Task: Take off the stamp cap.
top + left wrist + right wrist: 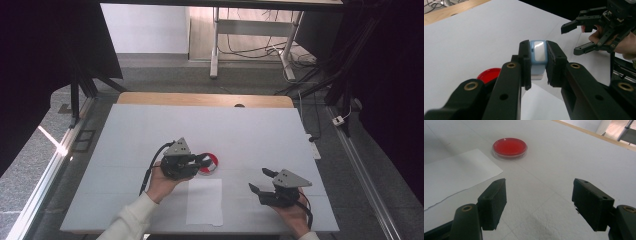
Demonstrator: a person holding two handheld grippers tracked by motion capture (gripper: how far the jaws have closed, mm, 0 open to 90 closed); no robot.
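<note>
My left gripper (202, 161) is shut on a small light-blue block with a glossy white face (538, 51), held between the jaw pads above the table. Just beyond and under it lies a shallow round red dish (210, 163), which peeks out left of the jaws (489, 74) in the left gripper view. My right gripper (260, 180) hovers near the front right of the table, jaws wide open with nothing between them (539, 197). In its view the red dish (509, 147) lies ahead to the left. The right gripper (584, 33) also appears open at upper right in the left gripper view.
A white sheet of paper (205, 201) lies flat at the front middle of the white table top (150, 130), its corner near the dish (454, 173). A wooden edge (200, 98) runs along the far side. Desk legs and cables (260, 47) stand on the floor beyond.
</note>
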